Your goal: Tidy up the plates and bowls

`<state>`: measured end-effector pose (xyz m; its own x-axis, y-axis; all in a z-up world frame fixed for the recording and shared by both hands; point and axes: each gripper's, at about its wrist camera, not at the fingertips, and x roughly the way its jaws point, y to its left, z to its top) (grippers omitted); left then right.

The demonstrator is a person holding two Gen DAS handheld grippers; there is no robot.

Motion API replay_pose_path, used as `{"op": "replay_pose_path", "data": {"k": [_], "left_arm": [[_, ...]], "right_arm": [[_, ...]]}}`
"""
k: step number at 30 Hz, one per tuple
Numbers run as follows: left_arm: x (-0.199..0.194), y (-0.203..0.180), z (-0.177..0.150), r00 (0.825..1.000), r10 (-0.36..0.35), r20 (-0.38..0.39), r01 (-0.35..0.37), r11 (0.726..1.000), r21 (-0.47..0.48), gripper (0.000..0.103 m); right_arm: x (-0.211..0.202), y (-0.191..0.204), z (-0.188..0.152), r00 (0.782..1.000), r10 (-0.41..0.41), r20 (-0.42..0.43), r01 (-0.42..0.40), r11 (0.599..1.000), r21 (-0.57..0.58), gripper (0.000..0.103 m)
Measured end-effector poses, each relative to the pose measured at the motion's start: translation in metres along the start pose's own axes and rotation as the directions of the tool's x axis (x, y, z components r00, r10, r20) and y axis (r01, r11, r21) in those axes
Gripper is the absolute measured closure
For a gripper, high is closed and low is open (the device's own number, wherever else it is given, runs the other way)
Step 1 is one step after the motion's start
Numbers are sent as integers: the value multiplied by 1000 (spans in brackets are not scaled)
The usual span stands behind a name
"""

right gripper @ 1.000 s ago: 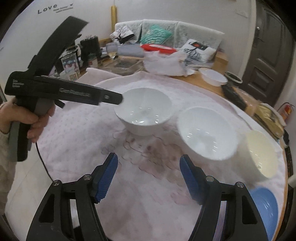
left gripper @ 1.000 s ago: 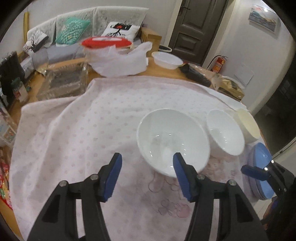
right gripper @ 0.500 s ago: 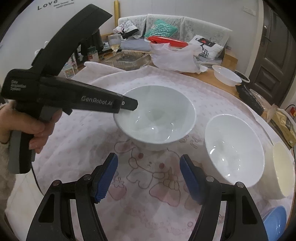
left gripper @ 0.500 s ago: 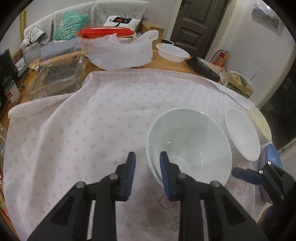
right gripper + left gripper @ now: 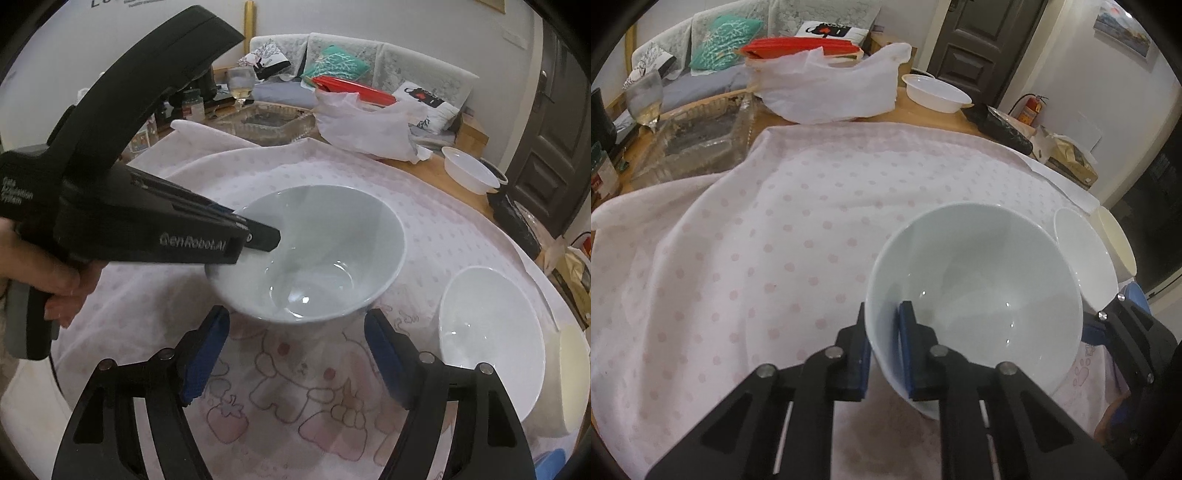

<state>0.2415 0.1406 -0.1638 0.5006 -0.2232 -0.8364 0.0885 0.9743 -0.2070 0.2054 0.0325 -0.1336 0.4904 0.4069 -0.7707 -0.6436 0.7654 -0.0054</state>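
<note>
My left gripper [image 5: 884, 350] is shut on the near-left rim of a large white bowl [image 5: 979, 288], one finger inside and one outside. The bowl tilts on the pink dotted cloth [image 5: 775, 258]. In the right wrist view the same bowl [image 5: 314, 258] sits ahead of my right gripper [image 5: 295, 354], which is open and empty just in front of it. The left gripper [image 5: 258, 236] shows there clamped on the rim. A second white bowl [image 5: 487, 339] stands to the right, also in the left wrist view [image 5: 1082, 258]. Beyond it is a cream bowl [image 5: 1117, 240].
A blue plate [image 5: 1137, 295] lies at the table's right edge. At the back stand a white plastic bag [image 5: 827, 88], a clear tray [image 5: 698, 144], a white plastic bowl [image 5: 936, 92] and a wine glass [image 5: 240, 83]. A black packet [image 5: 1004, 127] lies by the far right edge.
My left gripper moved forward and closed on the large bowl's rim, tilting it. My right gripper moved closer to that bowl and stayed open.
</note>
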Motion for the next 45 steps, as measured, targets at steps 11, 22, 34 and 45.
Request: {"op": "replay_pose_path", "data": {"k": [11, 22, 34, 45], "left_arm": [[-26, -16, -11, 1000, -11, -8, 11, 999, 53, 92], [-31, -10, -33, 997, -18, -68, 19, 1000, 16, 91], [-16, -14, -32, 996, -1, -92, 4, 999, 32, 91], [-21, -23, -33, 996, 19, -88, -14, 998, 60, 91]], "right_arm": [[-11, 1, -14, 999, 30, -13, -29, 999, 18, 29], [-18, 16, -24, 996, 74, -42, -75, 997, -20, 29], [1, 18, -22, 997, 74, -12, -75, 996, -43, 14], [-7, 16, -24, 997, 81, 10, -80, 996, -35, 15]]}}
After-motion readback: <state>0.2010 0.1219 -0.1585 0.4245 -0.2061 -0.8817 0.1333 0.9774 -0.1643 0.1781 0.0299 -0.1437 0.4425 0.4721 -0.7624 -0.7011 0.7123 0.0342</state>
